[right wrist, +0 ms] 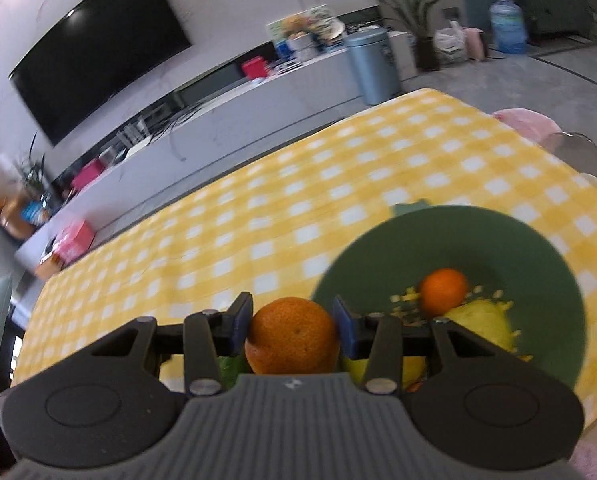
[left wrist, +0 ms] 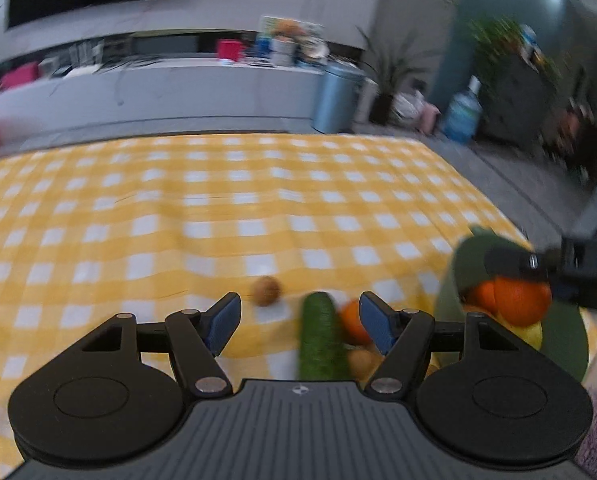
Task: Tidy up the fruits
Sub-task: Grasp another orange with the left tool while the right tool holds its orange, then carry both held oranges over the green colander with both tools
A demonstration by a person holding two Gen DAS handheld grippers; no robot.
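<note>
My right gripper (right wrist: 293, 322) is shut on an orange (right wrist: 290, 338), which hangs beside the left rim of a green bowl (right wrist: 538, 256). Inside the bowl lie a smaller orange (right wrist: 443, 291) and a yellow fruit (right wrist: 482, 322). In the left wrist view my left gripper (left wrist: 300, 322) stands open over the yellow checked cloth with nothing pressed between its blue pads. Below it lie a green cucumber (left wrist: 320, 338), an orange (left wrist: 352, 320) and a small brown fruit (left wrist: 266, 290). At the right of that view the right gripper (left wrist: 510, 268) holds its orange (left wrist: 518, 300) above the green bowl (left wrist: 566, 340).
The table (right wrist: 258, 216) wears a yellow and white checked cloth, with its right edge close to the bowl. A clear chair back with a pink cushion (right wrist: 522, 122) stands at the far right corner. A blue bin (right wrist: 372, 66) and a long white counter stand beyond the table.
</note>
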